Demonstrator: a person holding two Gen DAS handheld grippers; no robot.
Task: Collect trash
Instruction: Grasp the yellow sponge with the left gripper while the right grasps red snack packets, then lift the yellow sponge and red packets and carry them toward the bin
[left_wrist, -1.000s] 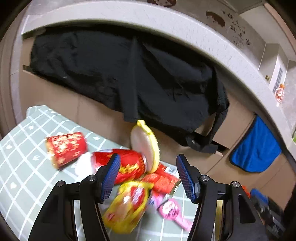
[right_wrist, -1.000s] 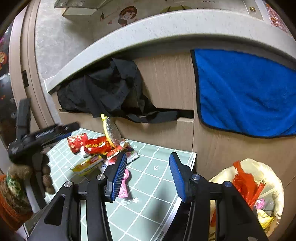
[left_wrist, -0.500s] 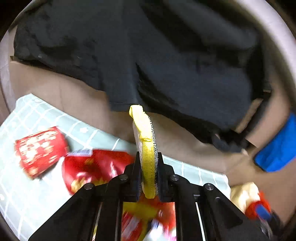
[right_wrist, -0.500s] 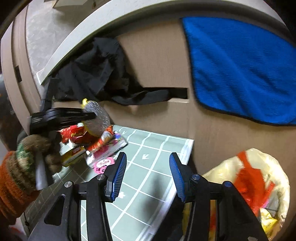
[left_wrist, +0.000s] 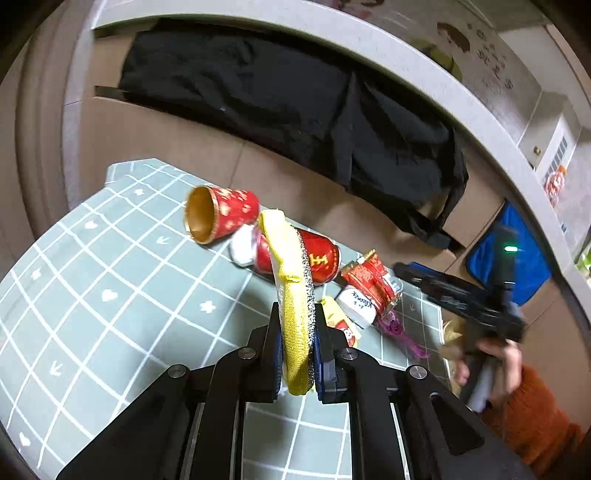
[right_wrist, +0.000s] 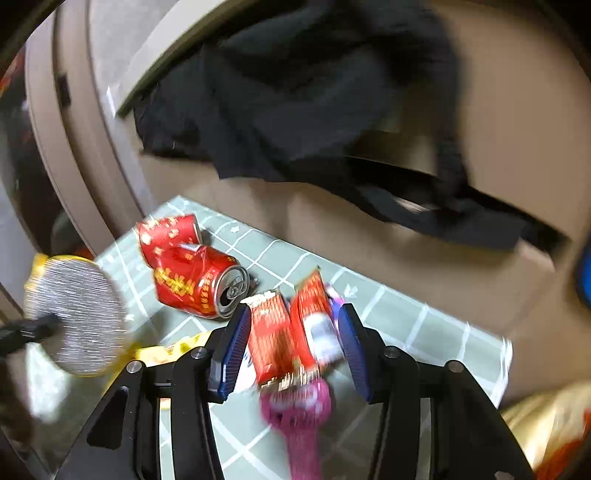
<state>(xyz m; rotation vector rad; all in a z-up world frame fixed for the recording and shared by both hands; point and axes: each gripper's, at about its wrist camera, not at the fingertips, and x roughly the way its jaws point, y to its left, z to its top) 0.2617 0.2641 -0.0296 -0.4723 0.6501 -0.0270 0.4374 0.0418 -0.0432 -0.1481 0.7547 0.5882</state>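
Note:
My left gripper (left_wrist: 298, 354) is shut on a yellow scouring pad (left_wrist: 291, 295) with a silver mesh face and holds it above the green checked mat (left_wrist: 110, 295); the pad also shows at the left of the right wrist view (right_wrist: 77, 314). My right gripper (right_wrist: 291, 347) is open, its jaws either side of red snack wrappers (right_wrist: 284, 332) lying on the mat. A red drink can (right_wrist: 195, 284), a red paper cup (left_wrist: 218, 214) and a pink wrapper (right_wrist: 299, 417) lie nearby.
Black cloth (left_wrist: 295, 99) hangs from a drawer in the brown cabinet behind the mat. A blue towel (left_wrist: 517, 266) hangs at the right. A yellow trash bag (right_wrist: 546, 424) sits off the mat's right edge.
My left gripper, shut on the pad, has pulled back and up from the pile. My right gripper has swung left and down over the red wrappers.

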